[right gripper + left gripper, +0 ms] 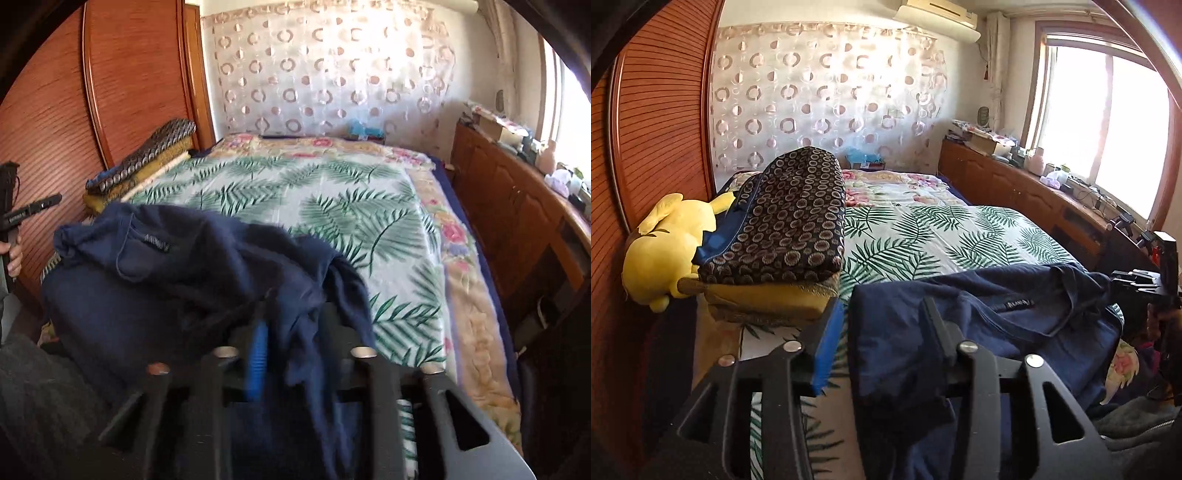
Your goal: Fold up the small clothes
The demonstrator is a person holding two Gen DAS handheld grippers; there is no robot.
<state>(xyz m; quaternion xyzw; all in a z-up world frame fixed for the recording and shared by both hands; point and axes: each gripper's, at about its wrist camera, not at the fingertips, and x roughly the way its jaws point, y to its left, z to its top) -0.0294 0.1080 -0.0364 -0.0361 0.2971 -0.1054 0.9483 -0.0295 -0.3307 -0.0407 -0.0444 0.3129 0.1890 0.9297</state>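
So both grippers have a bite of the navy top, which is lifted off the leaf-print bedspread near the foot of the bed. Left gripper is clamped on one edge; right gripper pinches a bunched corner, view's a bit blurry

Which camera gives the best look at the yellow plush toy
The left wrist view. There the yellow plush toy shows nearly whole, lying beside the stacked pillows at the wardrobe side of the bed. In the right wrist view the stack appears, but the toy is not visible.
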